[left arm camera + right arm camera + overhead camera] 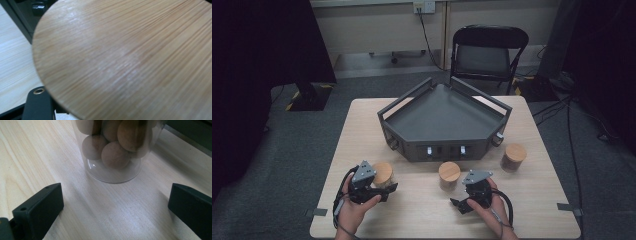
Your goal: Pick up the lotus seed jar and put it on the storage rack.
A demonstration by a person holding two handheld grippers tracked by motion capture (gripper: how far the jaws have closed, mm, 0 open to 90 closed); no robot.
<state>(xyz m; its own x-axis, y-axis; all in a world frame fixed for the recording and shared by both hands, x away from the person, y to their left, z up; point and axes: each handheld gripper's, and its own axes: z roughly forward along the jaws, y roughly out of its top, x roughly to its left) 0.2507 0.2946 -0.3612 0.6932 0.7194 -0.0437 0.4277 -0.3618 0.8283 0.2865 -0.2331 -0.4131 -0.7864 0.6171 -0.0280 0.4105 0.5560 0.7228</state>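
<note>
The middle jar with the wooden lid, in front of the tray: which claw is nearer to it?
Right. The right claw, open, sits just before the middle jar; the left claw grips the left jar, farther off.

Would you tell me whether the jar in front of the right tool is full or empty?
Not empty: the jar holds round brown balls behind clear glass. How high they reach I cannot tell.

High view: above near side of table [422, 210], facing forward and down, far off. Left gripper view: pressed close over wooden lid [130, 60] of left jar [383, 174]. Right gripper view: low near tabletop, facing base of middle jar [113, 147]. Shared: both jars, table, grey tray [444, 120].
</note>
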